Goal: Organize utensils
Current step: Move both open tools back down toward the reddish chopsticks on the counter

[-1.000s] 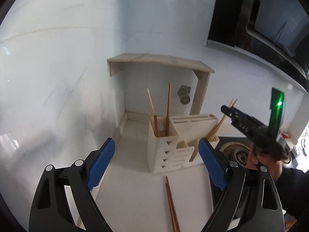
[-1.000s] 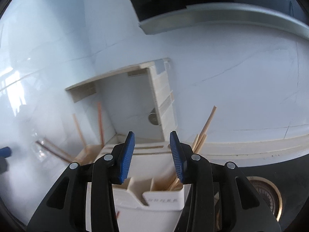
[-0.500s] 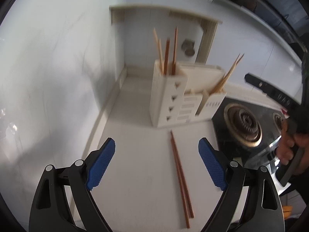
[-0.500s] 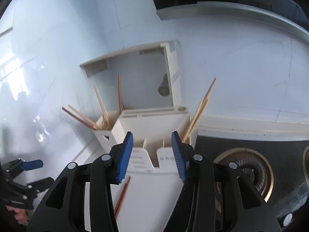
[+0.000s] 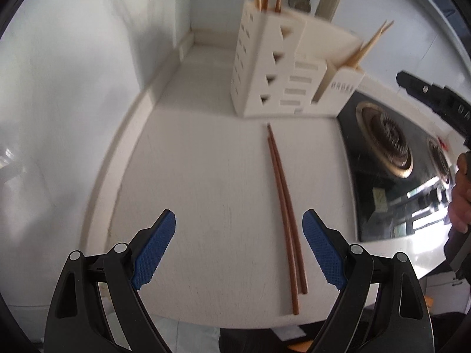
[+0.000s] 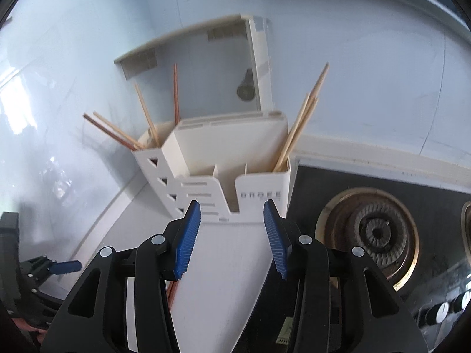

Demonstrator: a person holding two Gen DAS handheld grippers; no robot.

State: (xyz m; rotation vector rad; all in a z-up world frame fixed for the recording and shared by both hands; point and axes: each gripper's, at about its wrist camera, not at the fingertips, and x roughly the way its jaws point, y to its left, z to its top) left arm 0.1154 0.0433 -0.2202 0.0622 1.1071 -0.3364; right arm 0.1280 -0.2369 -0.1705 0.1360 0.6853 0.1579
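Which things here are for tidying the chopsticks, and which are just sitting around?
For the job:
- brown chopsticks on the counter
- white utensil holder
- left hand-held gripper, open
- right hand-held gripper, open

Just there:
- gas stove
- wooden shelf

A home kitchen: a white counter [image 5: 206,176] runs along pale tiled walls, with a black glass gas stove [image 6: 368,232] on its right, and a cream utensil holder [image 6: 235,164] stuffed with chopsticks [image 6: 303,120] at the far end.
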